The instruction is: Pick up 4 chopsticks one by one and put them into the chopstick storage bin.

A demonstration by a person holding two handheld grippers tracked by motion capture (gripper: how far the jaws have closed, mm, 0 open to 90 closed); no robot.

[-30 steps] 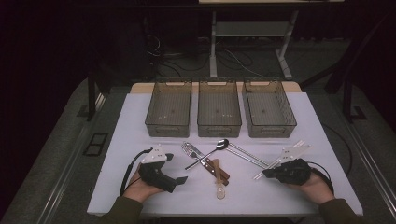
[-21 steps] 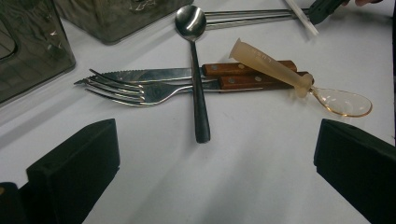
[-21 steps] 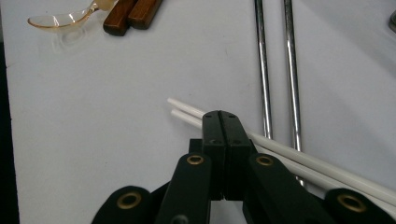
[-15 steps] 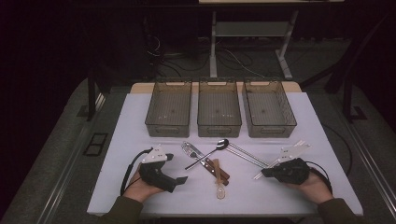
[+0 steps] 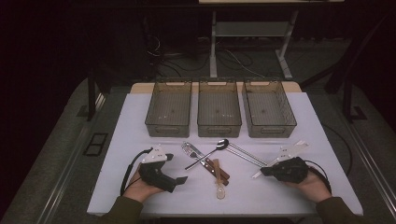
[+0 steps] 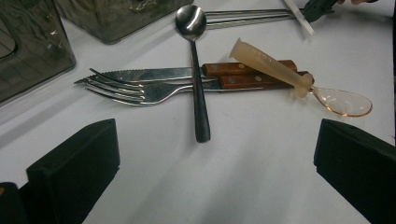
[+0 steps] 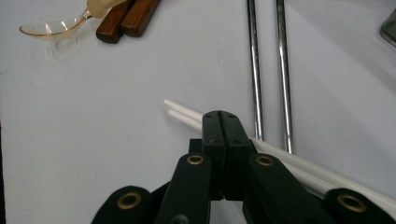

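Observation:
Cutlery lies mid-table: a fork (image 6: 135,88), a wood-handled knife (image 6: 154,73), a dark-handled metal spoon (image 6: 191,23) laid across them, and an amber plastic spoon (image 6: 341,101). Two metal chopsticks (image 7: 268,70) lie beside a pair of white chopsticks (image 7: 187,114). My left gripper (image 5: 177,169) rests on the table left of the cutlery, its jaws wide open and empty, as the left gripper view (image 6: 215,158) confirms. My right gripper (image 7: 222,116) is shut, its jaws pressed together just above the white chopsticks, at the table's right (image 5: 264,172).
Three empty see-through bins (image 5: 169,128), (image 5: 219,129), (image 5: 271,129) stand in a row behind the cutlery. The white table (image 5: 130,140) ends close to both hands at the front. Dark floor, cables and a desk frame lie beyond.

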